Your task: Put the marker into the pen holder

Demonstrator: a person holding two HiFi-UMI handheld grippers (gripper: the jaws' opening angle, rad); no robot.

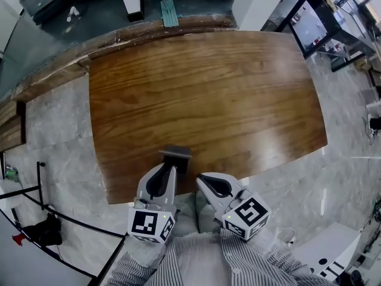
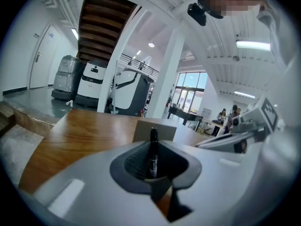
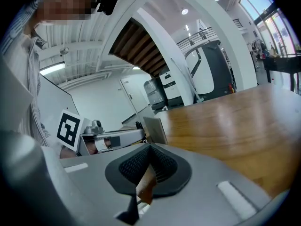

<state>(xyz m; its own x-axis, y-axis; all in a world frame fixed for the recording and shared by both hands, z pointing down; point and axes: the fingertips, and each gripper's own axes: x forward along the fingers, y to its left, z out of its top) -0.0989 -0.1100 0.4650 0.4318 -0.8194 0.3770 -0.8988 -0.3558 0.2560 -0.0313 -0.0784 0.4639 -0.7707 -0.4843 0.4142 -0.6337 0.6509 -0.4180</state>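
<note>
A person's left hand-held gripper (image 2: 153, 163) grasps a black marker (image 2: 153, 149) upright, cap end up, its ribbed pads clenched on the lower barrel. The marker stands just short of the grey pen holder (image 1: 175, 154), which sits at the near edge of the wooden worktop (image 1: 208, 88). The right hand-held gripper (image 3: 149, 166) waits just to the right of the pen holder, beside its partner. Its jaws are closed together with nothing between them. The step in hand appears to be the carry: the marker is lifted and brought up to the pen holder, but is not yet above its opening. The next move likely calls for raising the marker clear of the pen holder's near wall and centring it over the opening. It would then be lowered upright before the grip is let go, since a tilted release could let it catch the rim.
</note>
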